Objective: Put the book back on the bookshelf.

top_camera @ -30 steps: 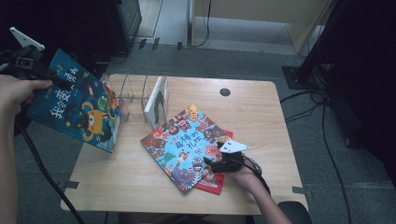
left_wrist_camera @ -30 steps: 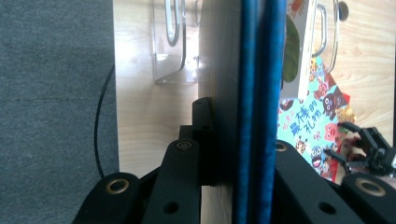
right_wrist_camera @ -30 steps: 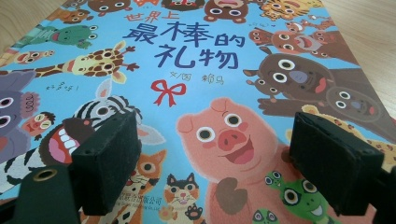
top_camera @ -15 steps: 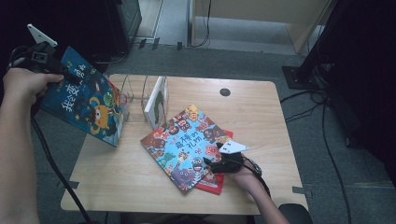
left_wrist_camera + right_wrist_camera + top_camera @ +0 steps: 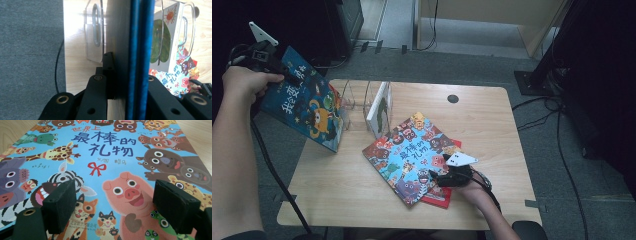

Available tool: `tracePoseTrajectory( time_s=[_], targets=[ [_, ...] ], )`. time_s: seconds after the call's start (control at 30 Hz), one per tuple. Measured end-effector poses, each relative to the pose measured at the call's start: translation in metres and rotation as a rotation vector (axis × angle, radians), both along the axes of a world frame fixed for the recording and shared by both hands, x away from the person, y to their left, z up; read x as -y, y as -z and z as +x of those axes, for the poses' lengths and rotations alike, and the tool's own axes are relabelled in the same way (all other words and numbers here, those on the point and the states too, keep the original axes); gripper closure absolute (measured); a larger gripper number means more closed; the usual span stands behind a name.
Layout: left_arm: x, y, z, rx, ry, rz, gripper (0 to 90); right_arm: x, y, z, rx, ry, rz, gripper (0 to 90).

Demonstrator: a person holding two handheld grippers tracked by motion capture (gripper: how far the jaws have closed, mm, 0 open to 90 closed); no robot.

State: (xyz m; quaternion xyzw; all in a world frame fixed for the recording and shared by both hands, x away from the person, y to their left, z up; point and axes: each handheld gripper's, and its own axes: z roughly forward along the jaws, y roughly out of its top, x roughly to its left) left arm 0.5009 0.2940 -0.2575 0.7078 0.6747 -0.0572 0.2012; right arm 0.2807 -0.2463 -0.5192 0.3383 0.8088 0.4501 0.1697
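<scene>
on the wooden table [image 5: 492,125], seen from the high view, the largest thing lying flat is the animal picture book [image 5: 414,155], light blue and crowded with cartoon faces, set at a slant near the middle with a red book [image 5: 443,196] poking out from under its near corner. left of it, held up in the air over the table's left edge, is the dark blue book [image 5: 307,107], tilted with its cover toward the camera; its lower corner hangs near the clear wire book rack [image 5: 357,102] at the back left of the table. a white book with a green shape [image 5: 379,109] stands upright in that rack. the left gripper [image 5: 271,64] grips the dark blue book at its top corner, and in the left gripper view the jaws are pressed narrow on both faces of the book's edge [image 5: 136,60], with the rack and the white book beyond. the right gripper [image 5: 447,176] rests low at the near corner of the animal picture book, its jaws spread wide; in the right gripper view the two black pads [image 5: 60,205] sit apart over the cover's pig and zebra, clamping nothing.
</scene>
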Motion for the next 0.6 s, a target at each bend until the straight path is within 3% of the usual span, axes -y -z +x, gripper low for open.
tracePoseTrajectory(
  time_s=[0.33,0.43,0.6],
  targets=[
    [-0.0037,0.0102,0.0052,0.023,0.015,-0.044,81.3,0.0003,0.0000,-0.0006,0.005,-0.005,0.000,19.7],
    [-0.0059,0.0094,0.0042,0.051,0.004,-0.083,71.7,0.0004,0.0000,-0.0007,0.005,-0.005,0.000,19.7],
    [-0.0066,0.0103,0.0029,0.042,0.017,-0.047,58.0,0.0005,-0.0001,-0.0009,0.002,-0.006,-0.001,19.7]
  ],
)
